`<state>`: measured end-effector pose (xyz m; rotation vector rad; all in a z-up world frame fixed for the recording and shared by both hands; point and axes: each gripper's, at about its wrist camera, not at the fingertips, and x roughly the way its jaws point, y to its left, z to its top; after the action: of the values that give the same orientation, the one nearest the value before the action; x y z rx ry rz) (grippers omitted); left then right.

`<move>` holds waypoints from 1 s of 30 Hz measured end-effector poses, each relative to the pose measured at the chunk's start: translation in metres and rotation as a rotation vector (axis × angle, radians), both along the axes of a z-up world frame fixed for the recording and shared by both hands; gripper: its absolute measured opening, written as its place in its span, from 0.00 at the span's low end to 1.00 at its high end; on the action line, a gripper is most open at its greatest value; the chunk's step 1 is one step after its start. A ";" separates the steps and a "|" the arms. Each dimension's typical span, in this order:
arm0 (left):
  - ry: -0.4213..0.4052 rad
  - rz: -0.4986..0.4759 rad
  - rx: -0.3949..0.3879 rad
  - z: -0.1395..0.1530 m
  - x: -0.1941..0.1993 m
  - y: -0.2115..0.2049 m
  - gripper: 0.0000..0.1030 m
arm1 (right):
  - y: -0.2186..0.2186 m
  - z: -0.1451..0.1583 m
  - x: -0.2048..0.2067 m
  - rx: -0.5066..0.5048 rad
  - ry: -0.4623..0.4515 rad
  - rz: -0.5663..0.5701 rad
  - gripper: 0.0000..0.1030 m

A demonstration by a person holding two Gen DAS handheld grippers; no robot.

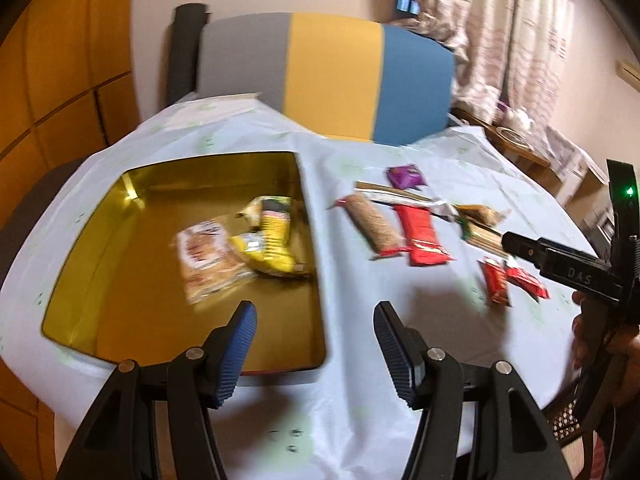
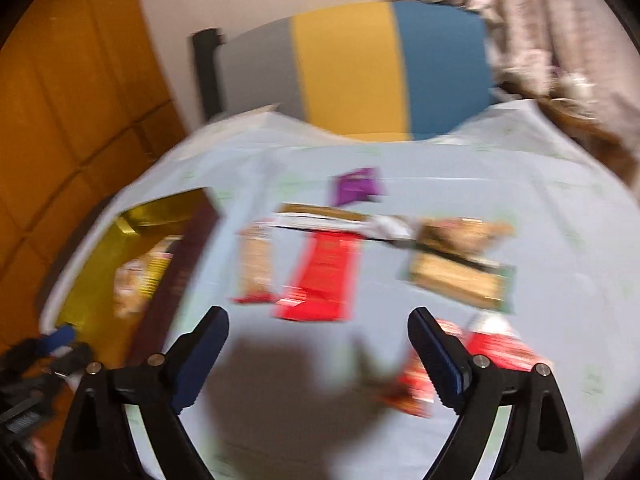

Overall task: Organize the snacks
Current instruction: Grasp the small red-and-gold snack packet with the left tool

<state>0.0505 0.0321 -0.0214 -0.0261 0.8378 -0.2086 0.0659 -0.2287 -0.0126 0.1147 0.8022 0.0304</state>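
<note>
Snacks are in two places now: a few packets [image 1: 248,240] already lie inside the gold tin [image 1: 100,240] at the left of the desk [image 1: 352,420], and the others are spread on the pale cloth to its right. Among these I can see a long red bar [image 1: 420,236], a brown oat bar [image 1: 374,226], a small purple packet [image 1: 406,176] further back, and two small red packets [image 1: 512,280] nearest to the person.

The left gripper [image 1: 316,350] hangs over the near edge of the tin with its fingers [image 1: 240,344] spread apart and nothing between them. The right gripper [image 2: 318,354] is above the cloth, fingers [image 2: 438,354] also wide and empty, with the small red packets just beside its right finger.

I judge the next pick will be from the loose group. The risk is here: the right view is strongly blurred, which suggests a quick hand, and the packets lie close together, some overlapping. A quick closing could catch two at once, or push a slippery wrapper across the smooth cloth. The two grippers are also near each other, so they could knock together beside the tin.
</note>
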 end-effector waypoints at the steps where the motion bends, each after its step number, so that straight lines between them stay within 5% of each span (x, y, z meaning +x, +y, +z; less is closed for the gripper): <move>1: 0.003 -0.019 -0.004 0.000 0.000 -0.005 0.60 | -0.012 0.002 -0.006 -0.027 -0.015 -0.040 0.90; 9: 0.119 -0.222 -0.022 -0.013 0.016 -0.073 0.60 | -0.086 0.031 -0.029 -0.062 -0.055 -0.276 0.94; 19: 0.256 -0.450 -0.068 -0.039 0.039 -0.165 0.60 | -0.137 0.058 -0.041 0.002 -0.087 -0.276 1.00; 25: 0.297 -0.476 -0.052 -0.051 0.058 -0.197 0.60 | -0.164 0.045 -0.046 0.120 -0.094 -0.297 1.00; 30: 0.307 -0.496 -0.018 -0.059 0.073 -0.225 0.48 | -0.176 0.044 -0.049 0.255 -0.133 -0.270 1.00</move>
<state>0.1230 -0.1929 -0.0807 0.1381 1.1401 -0.6921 0.0170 -0.4044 0.0316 0.4565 0.6424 -0.1144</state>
